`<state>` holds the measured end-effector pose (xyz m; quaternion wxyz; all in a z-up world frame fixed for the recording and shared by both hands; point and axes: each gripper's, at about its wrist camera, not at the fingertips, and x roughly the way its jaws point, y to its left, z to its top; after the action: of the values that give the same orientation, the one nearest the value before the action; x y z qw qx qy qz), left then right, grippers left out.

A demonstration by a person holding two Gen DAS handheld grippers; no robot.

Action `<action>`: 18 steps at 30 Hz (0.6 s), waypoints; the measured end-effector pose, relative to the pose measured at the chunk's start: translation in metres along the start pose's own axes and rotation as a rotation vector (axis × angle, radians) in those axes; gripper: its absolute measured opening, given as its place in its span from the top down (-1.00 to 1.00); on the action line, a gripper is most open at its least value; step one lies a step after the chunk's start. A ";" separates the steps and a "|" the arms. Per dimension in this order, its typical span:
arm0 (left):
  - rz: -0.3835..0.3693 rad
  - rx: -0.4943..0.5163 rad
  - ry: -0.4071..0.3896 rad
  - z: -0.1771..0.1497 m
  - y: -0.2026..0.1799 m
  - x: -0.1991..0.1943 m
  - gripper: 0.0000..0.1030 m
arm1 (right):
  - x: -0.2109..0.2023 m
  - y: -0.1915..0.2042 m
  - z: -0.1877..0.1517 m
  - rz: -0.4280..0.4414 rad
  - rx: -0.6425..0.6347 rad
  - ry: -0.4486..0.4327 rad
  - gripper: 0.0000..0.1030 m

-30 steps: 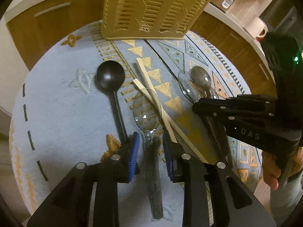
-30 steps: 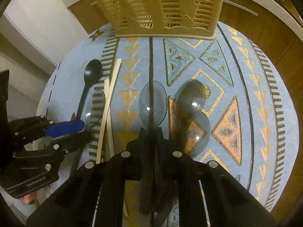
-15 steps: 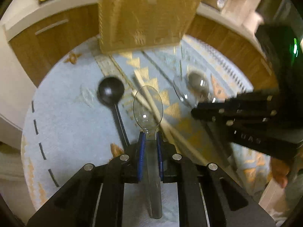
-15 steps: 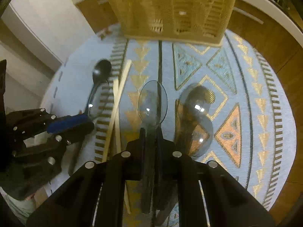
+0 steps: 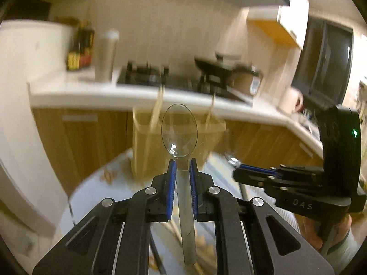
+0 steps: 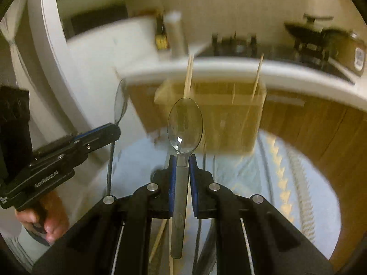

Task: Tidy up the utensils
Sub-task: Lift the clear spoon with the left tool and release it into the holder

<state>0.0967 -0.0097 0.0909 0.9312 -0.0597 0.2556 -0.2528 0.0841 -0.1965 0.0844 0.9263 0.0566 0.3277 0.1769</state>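
- Left gripper clamps a clear spoon, held aloft before the beige basket.
- Right gripper clamps a second clear spoon aloft, basket behind.

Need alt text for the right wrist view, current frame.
The right gripper is shut on a clear plastic spoon, bowl raised toward a tan utensil basket holding chopsticks. At left, the left gripper holds a second clear spoon above the patterned blue tablecloth.
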 end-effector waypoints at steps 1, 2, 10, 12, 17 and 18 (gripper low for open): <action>0.000 -0.005 -0.030 0.007 0.000 -0.003 0.81 | -0.004 -0.001 0.007 -0.002 0.005 -0.030 0.82; -0.002 -0.011 -0.059 0.016 0.001 -0.004 0.80 | -0.012 -0.008 0.015 -0.004 0.013 -0.074 0.82; -0.004 -0.025 -0.232 0.063 0.002 0.009 0.80 | -0.024 -0.057 0.074 -0.081 0.121 -0.296 0.81; -0.011 -0.043 -0.260 0.069 0.007 0.017 0.80 | -0.019 -0.066 0.088 -0.104 0.133 -0.351 0.82; 0.032 -0.092 -0.312 0.082 0.026 0.045 0.80 | -0.003 -0.076 0.107 -0.160 0.141 -0.477 0.82; 0.038 -0.099 -0.317 0.084 0.030 0.050 0.80 | 0.000 -0.077 0.109 -0.181 0.139 -0.493 0.81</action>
<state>0.1891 -0.0101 0.1338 0.9604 -0.1399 0.1186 -0.2096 0.1746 -0.2668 0.1520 0.9841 0.1321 0.1074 0.0514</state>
